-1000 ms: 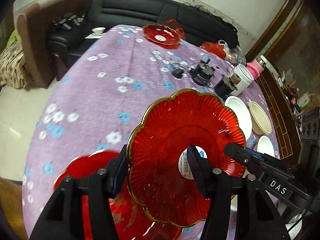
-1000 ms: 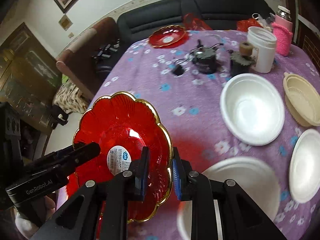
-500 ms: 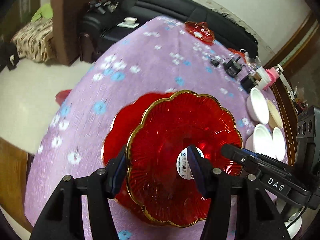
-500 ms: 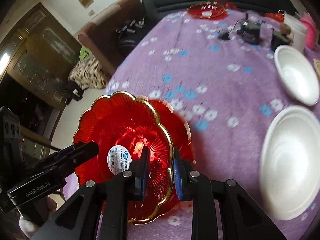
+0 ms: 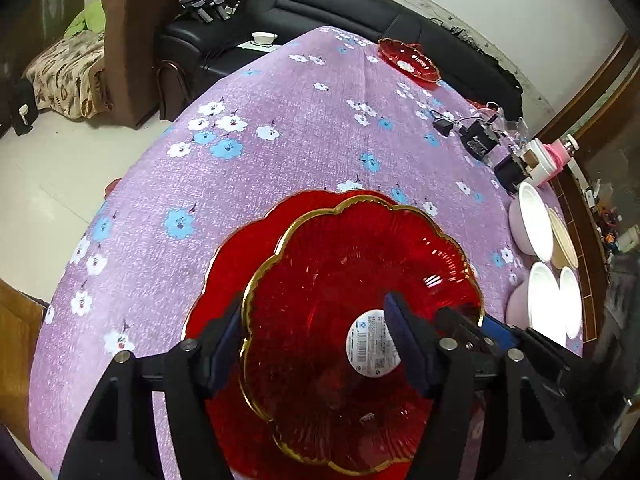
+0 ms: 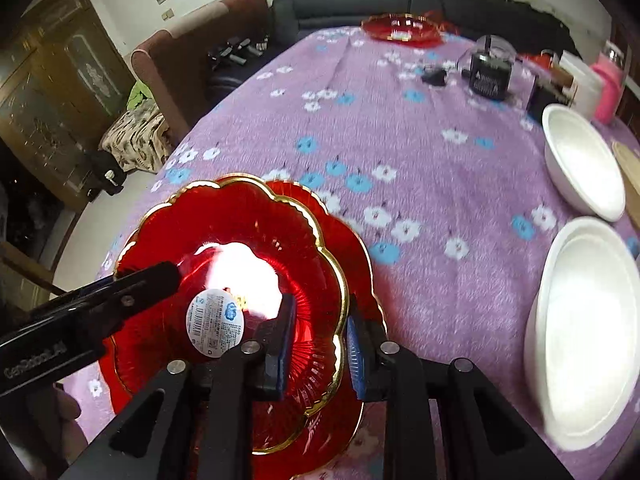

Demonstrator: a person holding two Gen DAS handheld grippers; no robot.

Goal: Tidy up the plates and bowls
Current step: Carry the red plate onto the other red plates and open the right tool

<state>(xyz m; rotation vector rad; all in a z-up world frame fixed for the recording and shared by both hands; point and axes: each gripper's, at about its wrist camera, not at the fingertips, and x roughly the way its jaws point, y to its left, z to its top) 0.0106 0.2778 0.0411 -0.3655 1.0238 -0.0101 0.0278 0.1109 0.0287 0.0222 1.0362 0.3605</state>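
A red glass plate with a gold scalloped rim (image 5: pixel 340 280) (image 6: pixel 240 232) hangs just above a second red plate (image 5: pixel 236 264) (image 6: pixel 352 248) on the purple flowered cloth. My left gripper (image 5: pixel 316 332) straddles the plate's left rim, its jaws wide apart. My right gripper (image 6: pixel 320 336) is shut on the plate's right rim. A third red plate (image 5: pixel 408 58) (image 6: pixel 400 28) sits at the far end. White bowls (image 5: pixel 532 228) (image 6: pixel 584 164) stand at the right, with a larger one (image 6: pixel 592 320) nearer.
A cream bowl (image 5: pixel 562 236) sits beside the white ones. Black power adapters (image 5: pixel 478 142) (image 6: pixel 490 74), a white jar (image 5: pixel 542 162) and a pink bottle (image 6: pixel 608 84) stand at the far right. A black sofa (image 5: pixel 360 8) and a brown armchair (image 5: pixel 132 40) lie beyond the table.
Both grippers carried the held plate left and down over the second red plate. The gap between the two plates has shrunk.
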